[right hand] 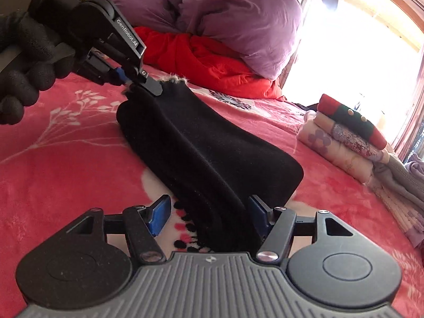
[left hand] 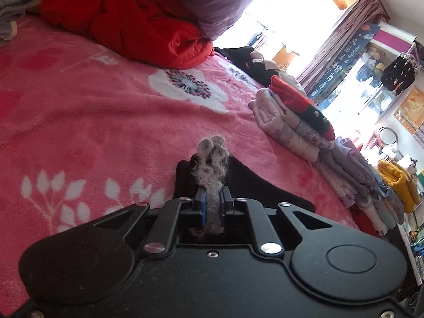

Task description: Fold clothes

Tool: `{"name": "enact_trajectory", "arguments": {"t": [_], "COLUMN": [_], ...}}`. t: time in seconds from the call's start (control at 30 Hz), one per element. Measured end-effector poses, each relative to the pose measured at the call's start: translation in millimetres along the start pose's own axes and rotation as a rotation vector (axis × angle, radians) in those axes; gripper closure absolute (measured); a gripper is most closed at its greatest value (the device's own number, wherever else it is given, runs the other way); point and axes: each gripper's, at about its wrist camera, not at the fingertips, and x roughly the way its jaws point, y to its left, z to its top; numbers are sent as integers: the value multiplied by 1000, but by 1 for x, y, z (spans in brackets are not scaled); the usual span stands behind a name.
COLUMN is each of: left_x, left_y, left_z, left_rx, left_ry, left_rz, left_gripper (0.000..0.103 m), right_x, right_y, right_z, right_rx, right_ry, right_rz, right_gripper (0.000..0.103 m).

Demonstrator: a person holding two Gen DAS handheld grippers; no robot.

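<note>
A black garment with a grey fuzzy lining [right hand: 206,153] lies folded in a long strip on the pink flowered blanket [right hand: 66,159]. My left gripper [left hand: 212,198] is shut on the garment's grey fuzzy edge [left hand: 212,156]; it also shows in the right wrist view [right hand: 143,82], held by a black-gloved hand and pinching the garment's far end. My right gripper [right hand: 209,214] is open, its blue pads on either side of the garment's near end, which lies between the jaws.
A stack of folded clothes [left hand: 296,116], topped by a red and green piece, sits on the bed's right side [right hand: 349,132]. A red quilt [left hand: 127,21] and purple pillows [right hand: 238,18] lie at the back. Shelves and a bright window stand beyond the bed.
</note>
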Motion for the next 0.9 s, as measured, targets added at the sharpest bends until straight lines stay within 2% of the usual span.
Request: {"name": "enact_trajectory", "arguments": {"t": [0.07, 0.13, 0.2, 0.27, 0.43, 0.5, 0.6, 0.67, 0.7, 0.73, 0.77, 0.83, 0.9], "left_x": [0, -7, -18, -26, -20, -11, 7, 25, 36, 47, 55, 62, 63], "left_y": [-3, -5, -4, -3, -34, -46, -58, -57, -53, -49, -45, -48, -49], "left_z": [0, 3, 6, 10, 9, 5, -2, -2, -2, -4, -8, -15, -17], "left_rx": [35, 46, 44, 28, 229, 316, 453, 507, 514, 524, 553, 607, 615], "left_ry": [13, 2, -76, -172, -231, -214, -184, -145, -98, -44, -24, -25, -31], "left_rz": [7, 3, 36, 51, -15, -27, -24, 17, 36, 47, 56, 77, 87], "left_gripper": [93, 87, 66, 66, 67, 66, 66, 66, 67, 67, 65, 65, 65], "right_x": [0, 0, 1, 3, 12, 22, 37, 45, 49, 54, 59, 72, 74], "right_y": [0, -1, -10, -25, -63, -78, -90, -91, -91, -89, -87, -76, -68], "right_z": [-1, -1, 3, 10, 24, 23, 20, 18, 17, 15, 12, 3, -7], "right_rx": [-7, -14, 27, 100, 281, 358, 404, 408, 408, 404, 396, 323, 270], "right_ry": [11, 23, 15, -6, -54, -53, -40, -30, -22, -3, 20, 96, 82], "right_rz": [11, 22, 34, 46, 68, 73, 76, 84, 87, 91, 92, 74, 63], "right_gripper": [39, 39, 41, 52, 64, 65, 65, 65, 65, 65, 64, 62, 62]}}
